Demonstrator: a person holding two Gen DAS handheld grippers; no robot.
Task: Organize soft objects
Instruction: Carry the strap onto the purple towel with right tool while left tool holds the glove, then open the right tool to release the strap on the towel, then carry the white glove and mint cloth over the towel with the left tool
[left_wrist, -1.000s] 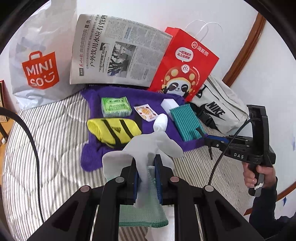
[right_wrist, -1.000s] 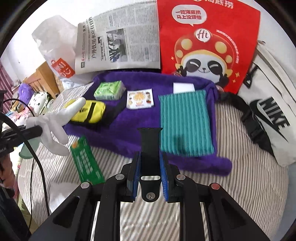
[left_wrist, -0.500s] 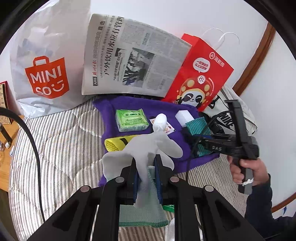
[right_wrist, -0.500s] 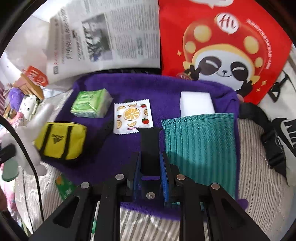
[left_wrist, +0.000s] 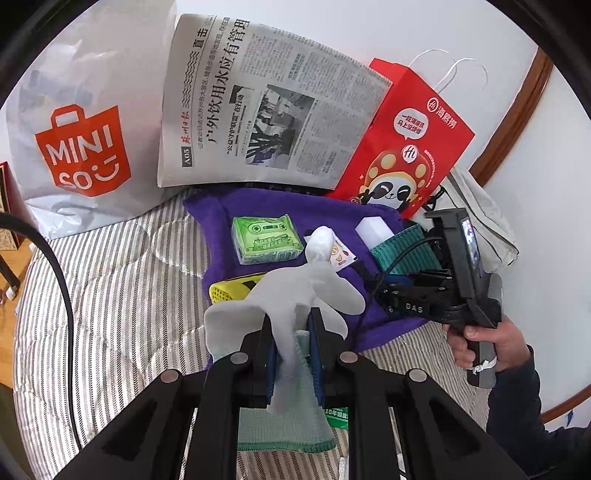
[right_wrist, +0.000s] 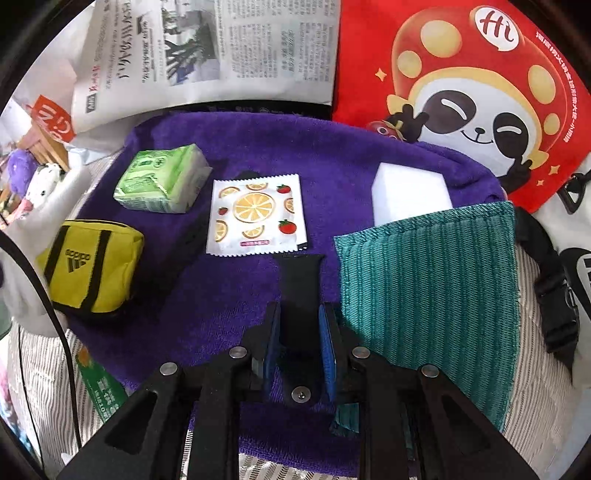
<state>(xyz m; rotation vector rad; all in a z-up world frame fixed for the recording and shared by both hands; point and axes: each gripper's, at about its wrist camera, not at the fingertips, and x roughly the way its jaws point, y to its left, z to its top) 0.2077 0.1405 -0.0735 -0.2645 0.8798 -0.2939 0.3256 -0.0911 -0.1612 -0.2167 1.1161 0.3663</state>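
Lowering a black strap onto the purple towel

Our right gripper (right_wrist: 299, 347) has dropped closer, jaws opening around the black strap (right_wrist: 300, 291); our left gripper (left_wrist: 291, 343) still pinches the white glove (left_wrist: 295, 295). At twelve o'clock beyond lies the purple towel (right_wrist: 332, 155), nearly filled.

On the purple towel (right_wrist: 332, 155): 1 green tissue pack (right_wrist: 162, 179), 1 yellow Adidas pouch (right_wrist: 92, 266), 1 fruit-print sachet (right_wrist: 256, 218), 1 white sponge block (right_wrist: 410, 192), 1 teal ribbed cloth (right_wrist: 432, 291), 1 black watch strap (right_wrist: 300, 280). Behind: 3 bags, namely the Miniso bag (left_wrist: 85, 122), the red panda bag (left_wrist: 402, 147) and the Nike bag (left_wrist: 484, 218), plus 1 newspaper (left_wrist: 266, 107). 1 white glove (left_wrist: 295, 295).
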